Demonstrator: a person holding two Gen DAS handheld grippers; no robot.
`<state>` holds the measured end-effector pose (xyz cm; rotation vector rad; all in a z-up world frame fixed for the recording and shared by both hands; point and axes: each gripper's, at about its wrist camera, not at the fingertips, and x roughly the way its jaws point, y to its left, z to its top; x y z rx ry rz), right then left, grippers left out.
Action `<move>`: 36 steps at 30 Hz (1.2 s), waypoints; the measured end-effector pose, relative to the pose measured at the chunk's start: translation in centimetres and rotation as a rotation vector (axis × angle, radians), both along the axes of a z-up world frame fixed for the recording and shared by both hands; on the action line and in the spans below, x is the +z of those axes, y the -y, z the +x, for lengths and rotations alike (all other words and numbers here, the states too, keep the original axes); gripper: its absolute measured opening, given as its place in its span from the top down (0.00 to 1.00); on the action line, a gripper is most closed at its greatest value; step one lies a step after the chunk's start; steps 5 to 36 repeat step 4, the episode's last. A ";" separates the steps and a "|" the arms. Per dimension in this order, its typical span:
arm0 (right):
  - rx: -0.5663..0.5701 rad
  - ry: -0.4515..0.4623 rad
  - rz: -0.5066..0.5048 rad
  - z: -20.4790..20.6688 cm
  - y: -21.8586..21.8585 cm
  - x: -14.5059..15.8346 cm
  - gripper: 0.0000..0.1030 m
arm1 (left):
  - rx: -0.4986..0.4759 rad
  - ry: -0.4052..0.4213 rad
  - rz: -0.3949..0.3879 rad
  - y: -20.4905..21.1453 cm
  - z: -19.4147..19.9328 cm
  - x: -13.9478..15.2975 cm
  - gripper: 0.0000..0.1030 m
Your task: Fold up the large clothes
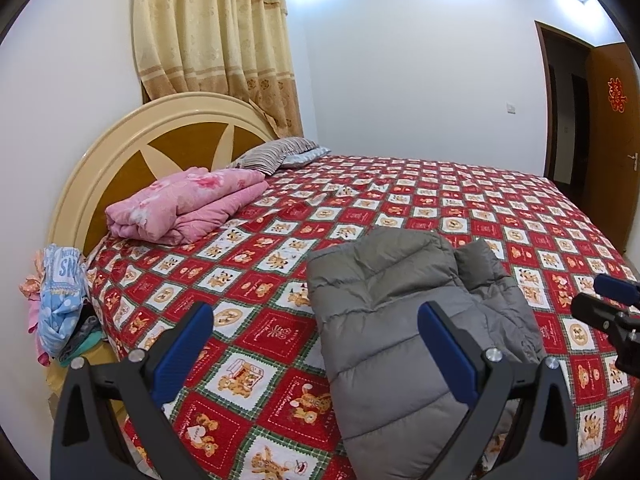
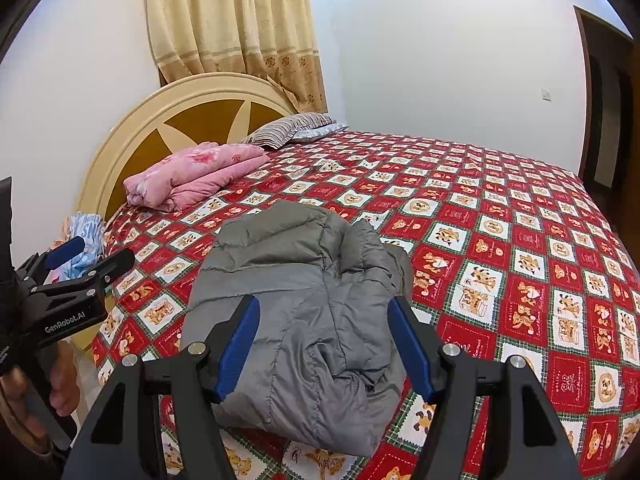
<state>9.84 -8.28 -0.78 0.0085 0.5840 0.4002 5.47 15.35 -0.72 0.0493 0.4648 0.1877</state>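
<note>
A grey puffer jacket (image 1: 380, 280) (image 2: 288, 256) lies folded into a bundle on the red bear-pattern bedspread (image 1: 480, 208) (image 2: 500, 220), close to the near edge of the bed. My left gripper (image 1: 315, 310) hovers open over the jacket's left edge, its blue pads apart and touching nothing. My right gripper (image 2: 323, 302) stands open above the near half of the jacket, with the fabric showing between its fingers but not pinched. Each gripper also shows in the other's view: the right gripper (image 1: 612, 304) at the right edge, the left gripper (image 2: 88, 256) at the left, held by a hand (image 2: 60, 380).
A folded pink quilt (image 1: 188, 204) (image 2: 192, 176) and a striped pillow (image 1: 276, 152) lie by the round headboard (image 1: 132, 140). A heap of clothes (image 1: 60, 304) sits beside the bed at the left. A brown door (image 1: 608, 120) stands at the far right.
</note>
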 end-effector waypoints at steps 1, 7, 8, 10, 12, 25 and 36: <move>0.000 -0.001 0.000 0.0 0.0 0.0 0.35 | 0.001 0.005 0.003 0.0 0.0 0.0 0.00; 0.000 -0.004 -0.001 0.0 0.1 -0.1 0.35 | 0.000 0.007 0.009 0.1 0.0 0.0 0.00; 0.000 -0.004 -0.001 0.0 0.1 -0.1 0.35 | 0.000 0.007 0.009 0.1 0.0 0.0 0.00; 0.000 -0.004 -0.001 0.0 0.1 -0.1 0.35 | 0.000 0.007 0.009 0.1 0.0 0.0 0.00; 0.000 -0.004 -0.001 0.0 0.1 -0.1 0.35 | 0.000 0.007 0.009 0.1 0.0 0.0 0.00; 0.000 -0.004 -0.001 0.0 0.1 -0.1 0.35 | 0.000 0.007 0.009 0.1 0.0 0.0 0.00; 0.000 -0.004 -0.001 0.0 0.1 -0.1 0.35 | 0.000 0.007 0.009 0.1 0.0 0.0 0.00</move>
